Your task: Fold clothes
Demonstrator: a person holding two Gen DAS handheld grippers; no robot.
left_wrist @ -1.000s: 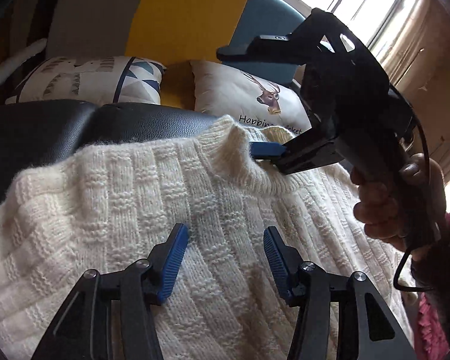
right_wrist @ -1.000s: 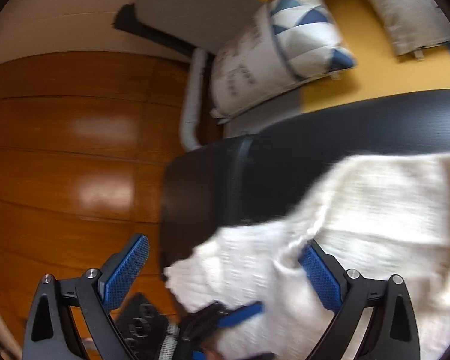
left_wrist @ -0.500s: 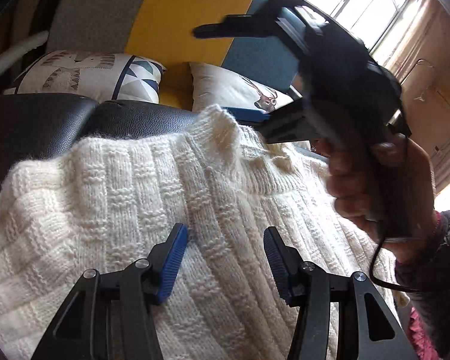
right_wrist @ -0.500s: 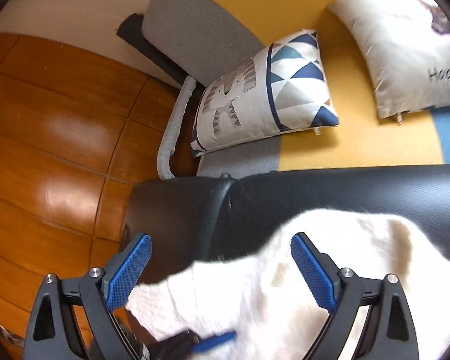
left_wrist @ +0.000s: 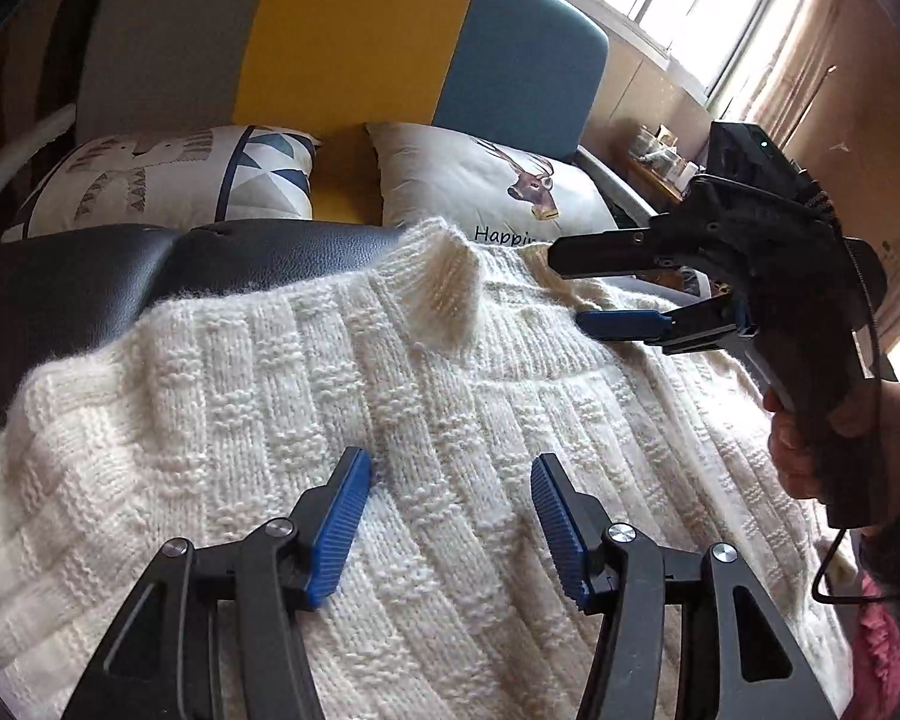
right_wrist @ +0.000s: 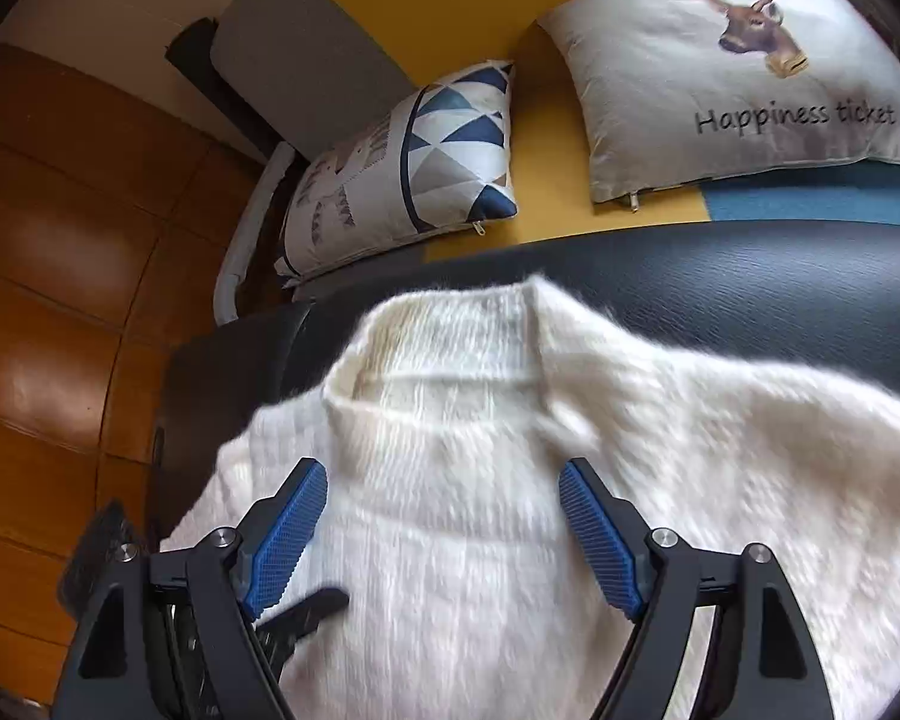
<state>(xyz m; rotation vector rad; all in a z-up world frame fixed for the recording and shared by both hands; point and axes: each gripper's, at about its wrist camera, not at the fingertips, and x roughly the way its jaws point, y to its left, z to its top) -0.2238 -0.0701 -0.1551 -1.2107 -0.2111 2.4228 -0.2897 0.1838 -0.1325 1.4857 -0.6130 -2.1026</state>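
Left wrist view: right gripper (left_wrist: 576, 291), fingers apart and just closing on nothing, is seen beside the sweater (left_wrist: 390, 420) collar; left gripper (left_wrist: 450, 480) is half open over the chest.

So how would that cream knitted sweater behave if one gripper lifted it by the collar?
Probably floppy: the sweater drapes in soft folds over the black cushion. Its chunky knit suggests some weight, so it would likely sag and stretch. The fuzzy surface should grip the ribbed blue fingers rather than slip.

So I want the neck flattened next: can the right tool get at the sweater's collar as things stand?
Probably yes. The right tool hovers open just beside the raised collar of the sweater, with nothing between them.
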